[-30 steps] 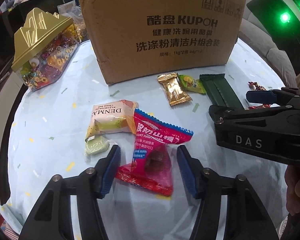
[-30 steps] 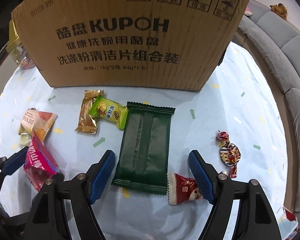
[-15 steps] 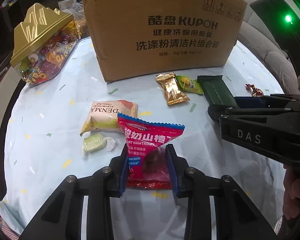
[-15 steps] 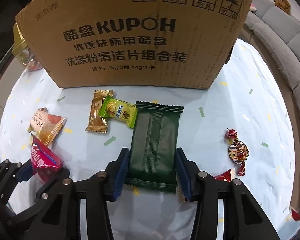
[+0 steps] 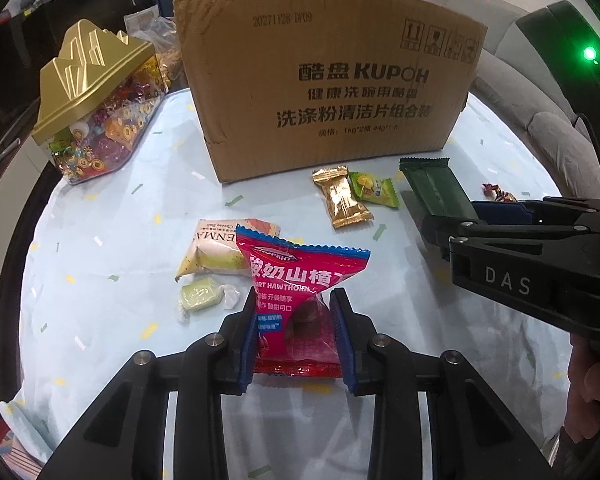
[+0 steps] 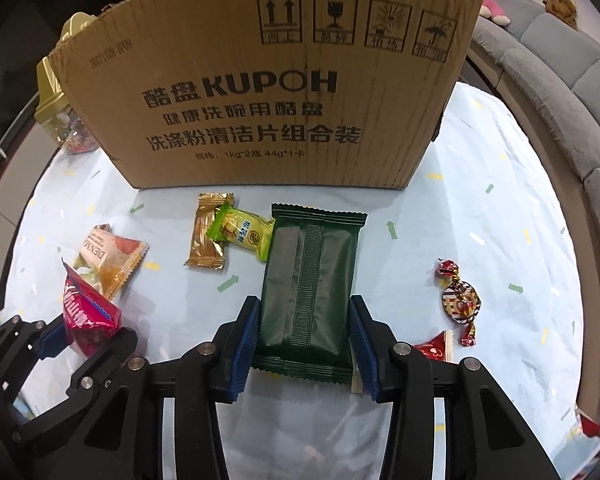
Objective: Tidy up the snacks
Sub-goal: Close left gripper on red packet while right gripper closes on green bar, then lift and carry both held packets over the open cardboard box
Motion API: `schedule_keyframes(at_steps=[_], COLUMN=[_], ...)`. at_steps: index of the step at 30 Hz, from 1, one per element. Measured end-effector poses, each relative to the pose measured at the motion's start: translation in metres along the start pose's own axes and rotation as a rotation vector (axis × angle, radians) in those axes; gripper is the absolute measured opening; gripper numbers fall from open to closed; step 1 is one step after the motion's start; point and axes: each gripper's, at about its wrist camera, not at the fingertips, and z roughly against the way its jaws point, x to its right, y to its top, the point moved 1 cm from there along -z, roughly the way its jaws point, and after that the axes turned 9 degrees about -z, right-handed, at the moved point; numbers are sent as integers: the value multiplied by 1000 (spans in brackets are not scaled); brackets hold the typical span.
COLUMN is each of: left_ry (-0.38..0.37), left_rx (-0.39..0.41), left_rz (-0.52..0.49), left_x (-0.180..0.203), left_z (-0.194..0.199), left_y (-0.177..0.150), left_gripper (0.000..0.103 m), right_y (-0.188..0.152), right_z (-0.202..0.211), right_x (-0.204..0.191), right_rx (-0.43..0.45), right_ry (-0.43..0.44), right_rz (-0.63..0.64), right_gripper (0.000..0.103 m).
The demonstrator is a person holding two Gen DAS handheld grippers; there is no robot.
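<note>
My left gripper [image 5: 296, 328] is shut on a red hawthorn snack packet [image 5: 300, 276], whose top stands up between the blue pads. My right gripper [image 6: 305, 338] is shut on the near end of a dark green wrapped bar [image 6: 310, 280]; it also shows at the right of the left wrist view [image 5: 480, 216]. A brown cardboard box [image 6: 260, 92] stands behind the snacks. Loose on the tablecloth lie a gold packet [image 6: 208, 236], a yellow-green packet [image 6: 242, 232], a white-orange packet [image 5: 220, 248], a pale green candy [image 5: 200, 296] and a red twist-wrapped candy [image 6: 460, 300].
A gold-lidded clear candy box [image 5: 92, 112] stands at the back left of the round table with its light blue cloth [image 5: 112, 208]. A small red packet [image 6: 434, 346] lies by the right gripper's right finger. A grey sofa [image 6: 560, 72] curves behind the table on the right.
Both grippers went from open to shut: the left closed on the red packet, the right on the green bar. Both packets now stand slightly lifted at the near end.
</note>
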Motion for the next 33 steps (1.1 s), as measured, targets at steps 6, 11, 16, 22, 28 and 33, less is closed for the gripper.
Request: schedule_keyframes(at_steps=[6,11,16,22,28,33], left_ry=[13,23,35,49,57,66], left_rx=[15,32,48,68,83,93], left_rz=[10,12,21,36,50,61], left_x=[-1,0,-1,-4,-9,-14], left_z=[10,20,34,50,61,68], left_y=[5,7,10,16,22,31], left_gripper=[32,32,32,32,32,32], right_y=[4,7,3,4,7,11], right_z=[18,31,45,61,78,88], right_x=[-2,-1,1,2,2,1], right_rx=[26,52,75,101,130,148], right_ry=[6,9,12,20,25,27], right_rz=[3,7,10,18,26,29], right_gripper=[45,45,45,45,45,45])
